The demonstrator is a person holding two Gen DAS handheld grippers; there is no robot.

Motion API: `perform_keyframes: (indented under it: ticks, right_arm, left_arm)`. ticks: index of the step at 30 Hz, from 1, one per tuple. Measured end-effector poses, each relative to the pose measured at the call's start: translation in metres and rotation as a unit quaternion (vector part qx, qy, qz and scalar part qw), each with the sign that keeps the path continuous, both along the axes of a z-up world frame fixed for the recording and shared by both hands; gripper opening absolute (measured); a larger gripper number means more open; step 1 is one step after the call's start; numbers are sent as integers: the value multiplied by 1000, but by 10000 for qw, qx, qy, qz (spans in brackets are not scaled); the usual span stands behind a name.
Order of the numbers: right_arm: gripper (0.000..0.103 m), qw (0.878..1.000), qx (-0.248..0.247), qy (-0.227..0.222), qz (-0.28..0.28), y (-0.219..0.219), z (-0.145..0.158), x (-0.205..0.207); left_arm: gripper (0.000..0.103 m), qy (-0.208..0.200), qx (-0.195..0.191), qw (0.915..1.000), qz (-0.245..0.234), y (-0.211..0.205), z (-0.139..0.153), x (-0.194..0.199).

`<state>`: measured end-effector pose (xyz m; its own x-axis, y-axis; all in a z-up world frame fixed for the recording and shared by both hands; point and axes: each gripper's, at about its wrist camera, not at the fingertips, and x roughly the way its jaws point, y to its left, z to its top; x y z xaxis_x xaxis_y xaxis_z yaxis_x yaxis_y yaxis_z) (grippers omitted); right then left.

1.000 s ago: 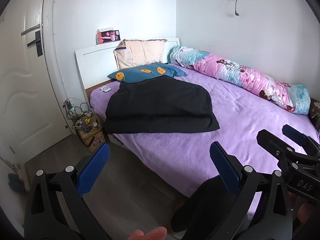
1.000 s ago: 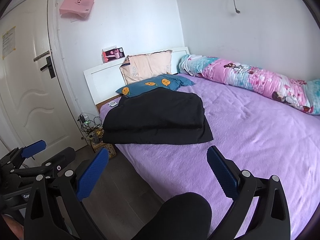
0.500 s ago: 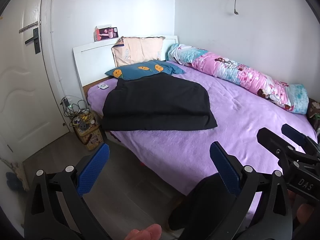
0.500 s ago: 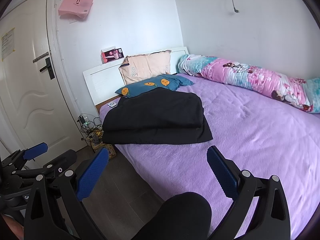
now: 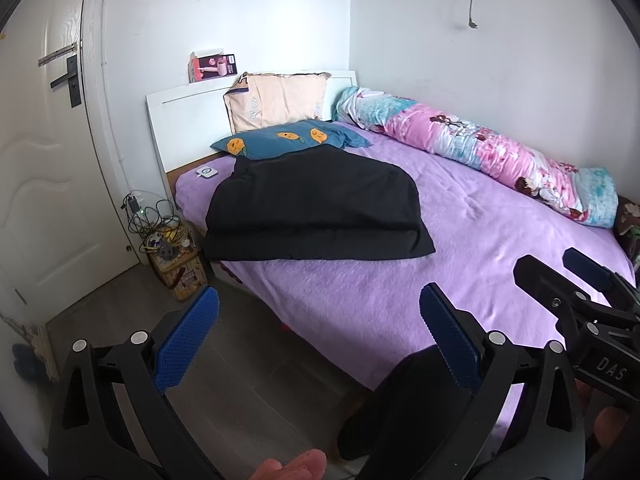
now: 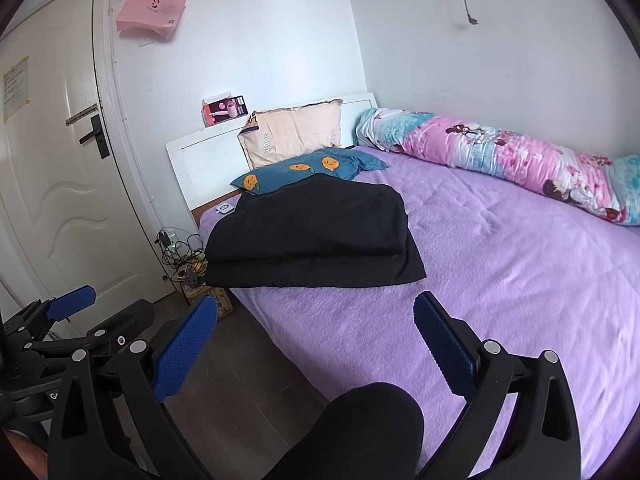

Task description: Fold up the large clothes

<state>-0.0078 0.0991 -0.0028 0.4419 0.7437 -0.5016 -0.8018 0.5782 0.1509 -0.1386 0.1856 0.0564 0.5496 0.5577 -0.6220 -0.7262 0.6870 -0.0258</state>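
From the left wrist, the left gripper [image 5: 318, 334] gapes wide, empty, above floor and bed edge; the folded black garment [image 5: 316, 206] lies on the purple bedspread [image 5: 480, 248] near the pillows; from the right wrist, the right gripper [image 6: 316, 344] likewise stands wide, holding nothing, well short of the garment [image 6: 310, 232].

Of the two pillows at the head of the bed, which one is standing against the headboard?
The peach pillow stands upright against the white headboard. The blue pillow, with orange fruit prints, lies flat in front of it.
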Motion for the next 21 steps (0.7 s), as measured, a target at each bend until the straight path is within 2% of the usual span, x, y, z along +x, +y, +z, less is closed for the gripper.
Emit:
perform_keyframes:
  ticks: [21]
  right_arm:
    - [97, 10000, 9, 10, -22, 1, 0, 2]
  left_arm:
    - [97, -23, -24, 10000, -28, 2, -1, 0]
